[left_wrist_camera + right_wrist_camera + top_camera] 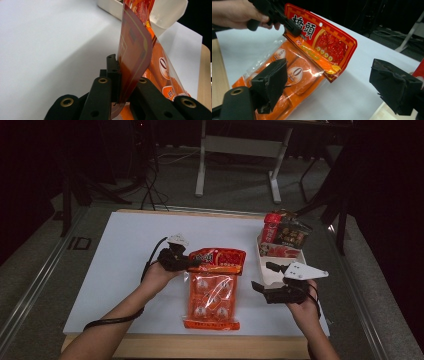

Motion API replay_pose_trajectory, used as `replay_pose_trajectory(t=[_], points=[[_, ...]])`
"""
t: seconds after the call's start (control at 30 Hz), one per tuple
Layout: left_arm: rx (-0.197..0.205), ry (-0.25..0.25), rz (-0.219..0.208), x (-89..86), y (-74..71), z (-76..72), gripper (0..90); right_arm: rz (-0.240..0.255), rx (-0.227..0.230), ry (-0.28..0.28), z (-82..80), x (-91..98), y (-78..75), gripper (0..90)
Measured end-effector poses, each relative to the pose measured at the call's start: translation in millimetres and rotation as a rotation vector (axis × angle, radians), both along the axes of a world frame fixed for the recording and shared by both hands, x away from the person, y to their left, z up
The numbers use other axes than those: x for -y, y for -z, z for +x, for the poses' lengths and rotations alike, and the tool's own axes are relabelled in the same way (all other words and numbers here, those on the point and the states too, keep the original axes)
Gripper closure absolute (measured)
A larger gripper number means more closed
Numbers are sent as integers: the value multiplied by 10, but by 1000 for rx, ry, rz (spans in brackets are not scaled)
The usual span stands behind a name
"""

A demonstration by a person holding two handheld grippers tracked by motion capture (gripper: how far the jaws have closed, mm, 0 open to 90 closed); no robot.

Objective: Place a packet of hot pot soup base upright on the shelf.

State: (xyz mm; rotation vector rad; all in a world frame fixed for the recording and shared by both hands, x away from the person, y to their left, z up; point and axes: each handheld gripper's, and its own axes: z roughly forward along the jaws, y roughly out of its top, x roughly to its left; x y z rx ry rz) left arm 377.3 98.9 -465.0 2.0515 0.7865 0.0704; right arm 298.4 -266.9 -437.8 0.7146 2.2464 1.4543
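A white table [125, 270] in a dark room carries an orange snack bag [212, 292] at its middle and a white tray [265, 267] of packets at the right. The bag's red header is pinched in the left gripper [192, 263] and lifted, its body apparently resting on the table. The right gripper [264, 277] is held spread and empty beside the tray, so any transfer is judged barely begun.

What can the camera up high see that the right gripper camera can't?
The high view alone takes in the white tray with its snack packets, both of the person's forearms, and the floor beyond the table. The right gripper view alone gives a close look at the printing on the orange packet's red header and at its own spread-open black fingers. Both show the left gripper pinching that header, lifting it while the packet's lower end lies on the table.
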Motion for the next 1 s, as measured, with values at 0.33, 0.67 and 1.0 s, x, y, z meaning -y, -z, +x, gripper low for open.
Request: replay_pose_trajectory(t=[0.33, 0.67, 1.0], points=[[39, 31, -13, 16, -142, -118, 892, 5, -30, 8, -8, -18, -68, 105], [80, 63, -40, 25, -257, -264, 893, 5, -102, 29, 33, -95, -31, 131], [116, 99, -53, 50, -359, -377, 893, 16, -166, 12, 175, -249, 11, 190]])
